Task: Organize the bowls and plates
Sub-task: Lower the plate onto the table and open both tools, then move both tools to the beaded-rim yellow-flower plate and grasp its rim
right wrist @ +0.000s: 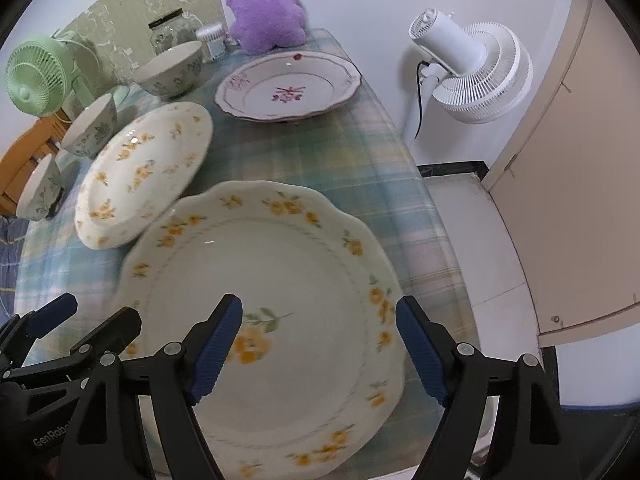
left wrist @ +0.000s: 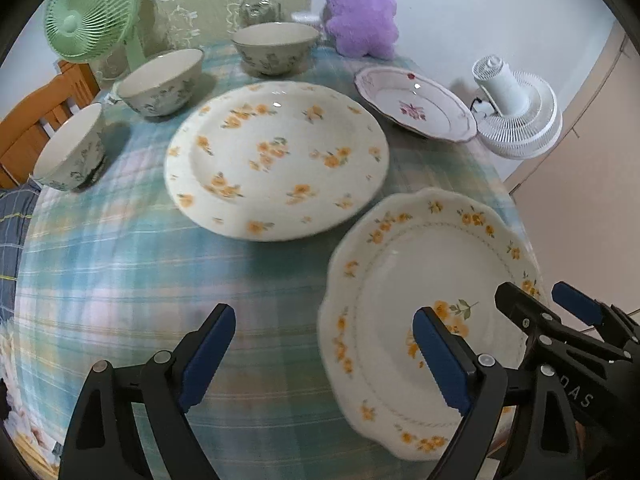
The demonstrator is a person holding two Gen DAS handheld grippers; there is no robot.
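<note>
Both claws, left claw (left wrist: 324, 356) and right claw (right wrist: 320, 350), are hovering released over the scalloped yellow-flowered china plate (right wrist: 288, 280), so gripping its near rim squarely seems wisest.

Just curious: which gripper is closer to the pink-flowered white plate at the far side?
Right. The right gripper hovers over the scalloped yellow-flowered plate, directly below the pink-flowered plate; the left gripper sits farther left over tablecloth.

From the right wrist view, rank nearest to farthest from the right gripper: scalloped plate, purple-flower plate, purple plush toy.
1. Scalloped plate, directly under the right gripper.
2. Purple-flower plate, ahead, mid-table.
3. Purple plush toy, far edge by the wall.
</note>
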